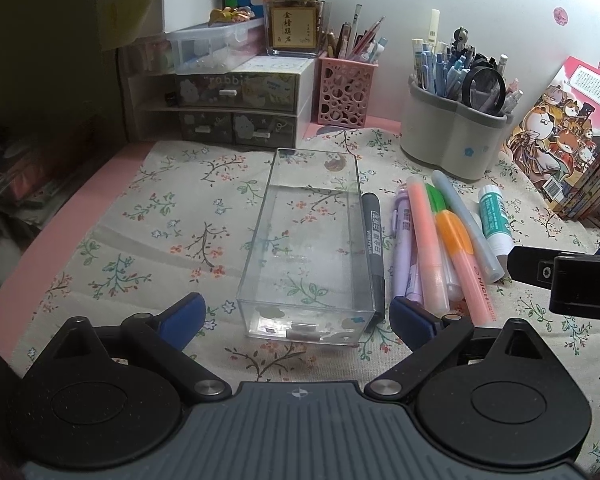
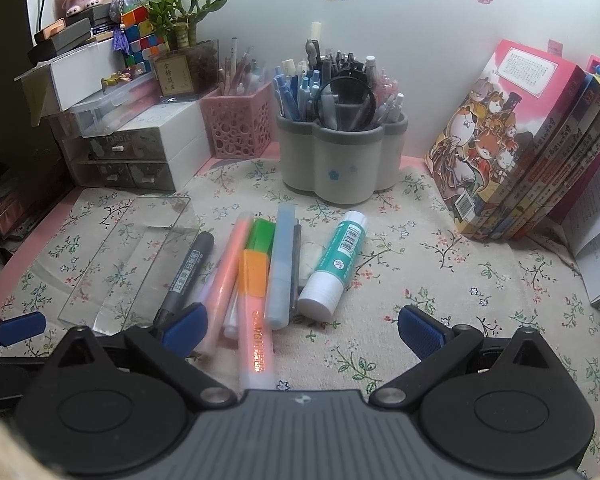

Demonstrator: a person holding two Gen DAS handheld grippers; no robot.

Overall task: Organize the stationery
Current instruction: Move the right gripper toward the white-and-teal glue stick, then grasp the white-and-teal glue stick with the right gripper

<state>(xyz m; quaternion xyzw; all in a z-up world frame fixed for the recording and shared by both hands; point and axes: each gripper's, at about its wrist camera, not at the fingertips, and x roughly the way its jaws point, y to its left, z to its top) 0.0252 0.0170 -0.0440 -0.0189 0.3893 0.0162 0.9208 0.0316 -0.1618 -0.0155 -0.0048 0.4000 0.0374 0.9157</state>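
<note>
A clear plastic drawer box (image 1: pixel 308 248) lies lengthwise on the floral cloth. My left gripper (image 1: pixel 296 320) is open, and its blue fingertips (image 1: pixel 182 318) stand either side of the box's near end without touching it. Right of the box lie a grey marker (image 1: pixel 374 252), a purple pen (image 1: pixel 404 240), pink, orange-capped and pale blue highlighters (image 1: pixel 426 240), and a glue stick (image 1: pixel 496 220). My right gripper (image 2: pixel 302 328) hangs open over the near ends of the highlighters (image 2: pixel 254 312), with the glue stick (image 2: pixel 334 264) just beyond. Its pads grip nothing.
A grey pen pot (image 2: pixel 340 160) full of pens and a pink mesh holder (image 2: pixel 240 124) stand at the back. Stacked small drawer units (image 2: pixel 140 156) fill the back left. Books (image 2: pixel 520 152) lean at the right. The cloth's left edge meets a pink desk border (image 1: pixel 80 208).
</note>
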